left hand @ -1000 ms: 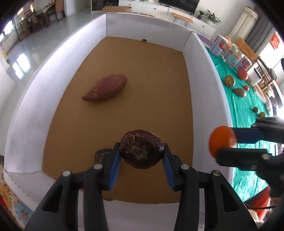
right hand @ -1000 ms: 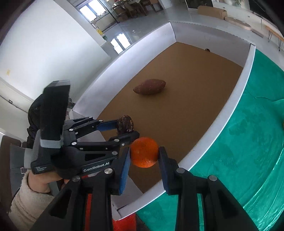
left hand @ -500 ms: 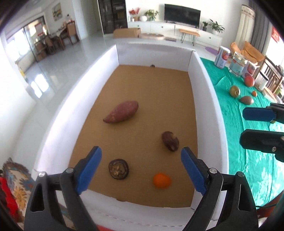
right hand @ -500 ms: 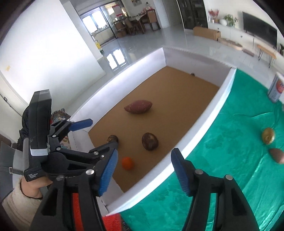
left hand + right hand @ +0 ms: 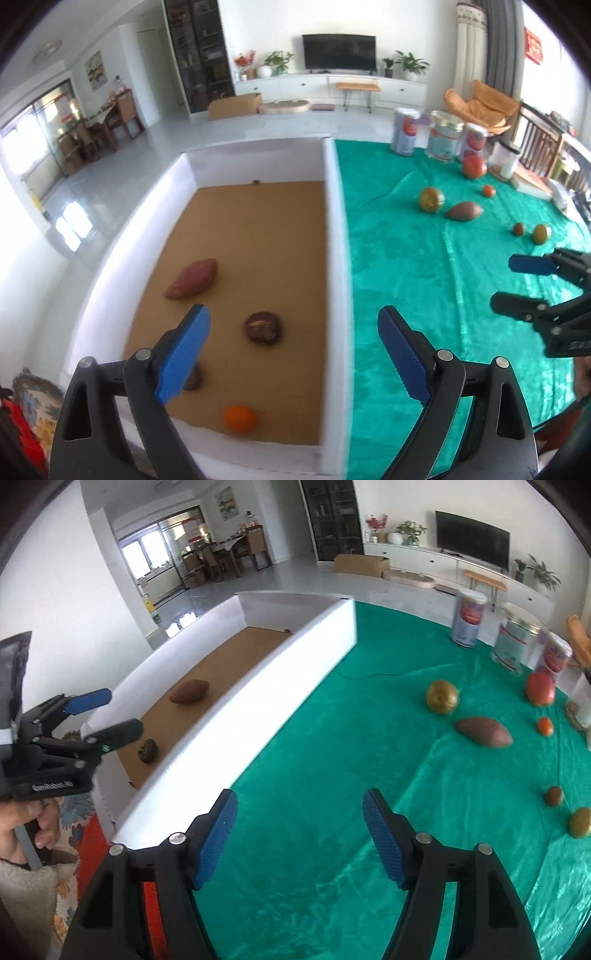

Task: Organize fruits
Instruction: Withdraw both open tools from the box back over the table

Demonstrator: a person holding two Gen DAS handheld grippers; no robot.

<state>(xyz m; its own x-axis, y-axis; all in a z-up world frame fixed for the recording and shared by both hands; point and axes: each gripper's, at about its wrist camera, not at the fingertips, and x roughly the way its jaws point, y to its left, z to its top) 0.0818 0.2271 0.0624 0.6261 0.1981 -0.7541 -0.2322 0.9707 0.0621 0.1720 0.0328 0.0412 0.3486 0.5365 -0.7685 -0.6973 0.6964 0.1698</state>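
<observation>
Since a second ago we had let go of both fruits: the dark round fruit (image 5: 263, 328) that the left gripper (image 5: 293, 354) had clamped and the orange (image 5: 239, 418) that the right gripper (image 5: 300, 840) had carried both lay on the brown floor of the white-walled box (image 5: 334, 280), and both tools had drawn back from it. Our left gripper stood wide apart with nothing between its blue pads (image 5: 183, 356), hanging over the near end of the box. The right gripper's jaws were opening, empty, above the green cloth (image 5: 369, 760) just right of the box wall.

Inside the box, the sweet potato (image 5: 192, 283) lay toward the left wall, the dark round fruit nearer the middle, and the orange close to the near edge. A second dark piece (image 5: 192, 376) showed partly behind the left pad; we could not tell what it was, perhaps another fruit of the same kind.

On the cloth, well apart from the box, we saw a greenish round fruit (image 5: 442, 696), a second sweet potato (image 5: 484, 732) just near of it, a red fruit (image 5: 540, 688) by the tins (image 5: 511, 648) at the far side, a small orange-red fruit (image 5: 545, 725), and two small fruits (image 5: 554, 795) near the right edge. A bare hand (image 5: 26, 821) held the left tool's grip.
</observation>
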